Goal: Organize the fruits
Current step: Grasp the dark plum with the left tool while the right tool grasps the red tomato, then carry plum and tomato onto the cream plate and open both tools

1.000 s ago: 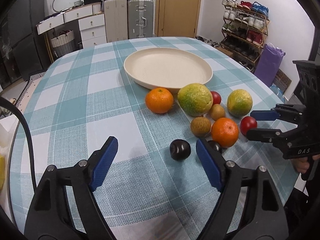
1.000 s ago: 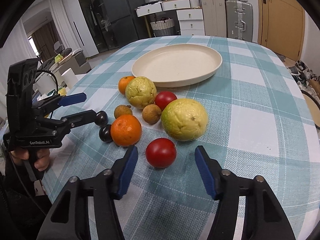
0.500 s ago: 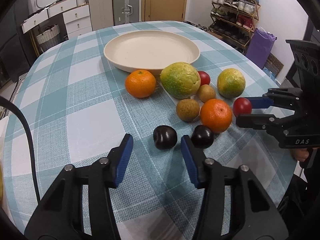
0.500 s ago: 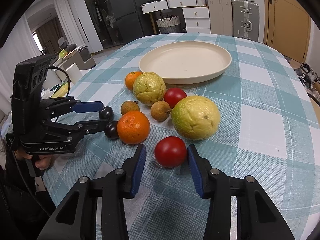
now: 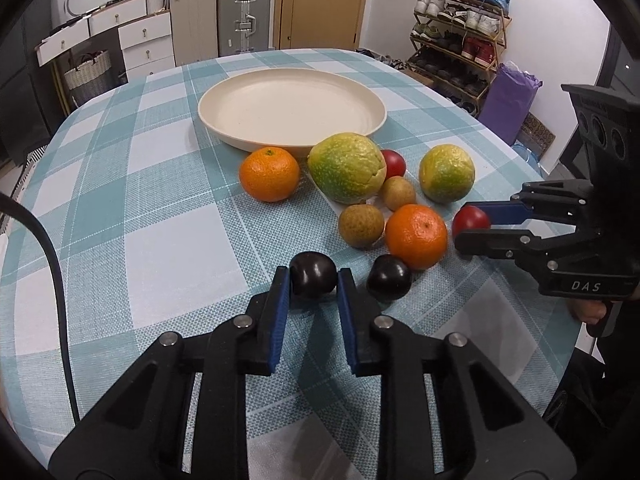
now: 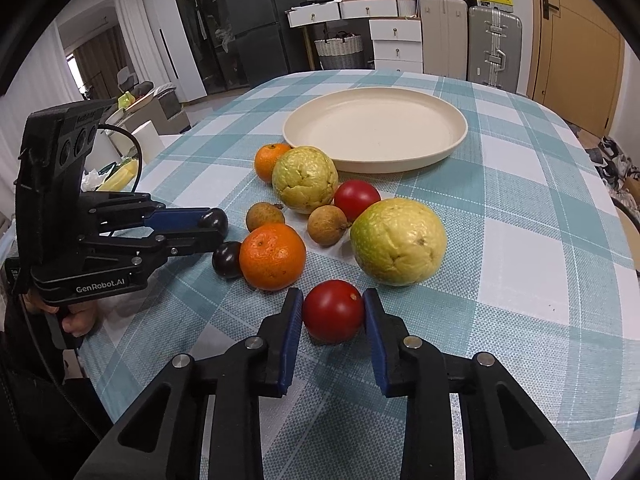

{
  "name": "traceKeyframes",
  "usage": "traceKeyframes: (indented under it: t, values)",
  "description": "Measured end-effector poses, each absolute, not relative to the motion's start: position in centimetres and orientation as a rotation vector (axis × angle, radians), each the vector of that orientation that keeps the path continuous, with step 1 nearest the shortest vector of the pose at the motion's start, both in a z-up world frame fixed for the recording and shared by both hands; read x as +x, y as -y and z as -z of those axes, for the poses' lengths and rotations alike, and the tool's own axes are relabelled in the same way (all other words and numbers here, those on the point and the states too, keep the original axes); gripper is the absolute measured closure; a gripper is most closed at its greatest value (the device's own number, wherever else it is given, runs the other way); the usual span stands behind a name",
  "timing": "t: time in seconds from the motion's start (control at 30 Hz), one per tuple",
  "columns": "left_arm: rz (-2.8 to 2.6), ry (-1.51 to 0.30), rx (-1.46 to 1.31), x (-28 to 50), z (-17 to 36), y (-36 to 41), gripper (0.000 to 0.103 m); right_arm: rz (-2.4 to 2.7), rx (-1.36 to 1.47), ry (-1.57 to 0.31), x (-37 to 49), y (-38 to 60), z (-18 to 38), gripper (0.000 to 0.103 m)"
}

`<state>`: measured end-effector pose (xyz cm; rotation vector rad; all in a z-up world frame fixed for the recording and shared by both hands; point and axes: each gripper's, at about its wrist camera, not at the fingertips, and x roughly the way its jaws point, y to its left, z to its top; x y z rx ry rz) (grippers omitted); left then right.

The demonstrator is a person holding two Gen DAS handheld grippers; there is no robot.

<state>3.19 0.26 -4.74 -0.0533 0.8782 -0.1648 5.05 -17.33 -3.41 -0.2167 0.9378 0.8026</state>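
The left claw (image 5: 313,280) grips a dark plum (image 5: 313,275) between its blue pads, the fruit resting on the checked desk (image 5: 160,216). The right claw (image 6: 333,307) is closing on a red tomato (image 6: 333,311), pads touching both its sides, also on the desk. A second plum (image 5: 389,277) lies just beside the first, touching an orange (image 5: 416,237). Beyond sit two longans, two yellow-green citrus, another orange and another tomato, with the cream plate (image 5: 292,110) behind them bare of fruit
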Motion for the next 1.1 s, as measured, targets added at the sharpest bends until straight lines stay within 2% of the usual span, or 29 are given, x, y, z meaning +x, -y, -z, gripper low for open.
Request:
traceKeyframes:
  t: [0.3,0.43,0.6,0.7,0.8,1.1]
  values:
    - [0.157,-0.789,-0.09,2.3,2.7,-0.9,0.082,-0.843,-0.175,-0.88,4.5,17.8,1.6,0.072]
    - [0.148,-0.74,-0.106,2.2,1.5,-1.3,0.082,-0.853,-0.156,-0.833,4.4,17.8,0.2,0.076]
    - [0.138,-0.737,-0.115,2.4,1.1,-1.5,0.082,-0.855,-0.175,-0.851,4.3,17.8,0.4,0.076]
    - [0.136,-0.746,-0.116,2.4,1.5,-1.5,0.082,-0.894,-0.162,-0.885,3.6,18.1,0.6,0.072]
    - [0.144,-0.747,-0.111,2.3,1.8,-1.3,0.082,-0.934,-0.19,-0.902,2.4,17.6,1.2,0.059]
    - [0.139,-0.744,-0.11,2.5,2.0,-1.3,0.082,-0.866,-0.257,-0.935,2.9,15.8,3.4,0.06]
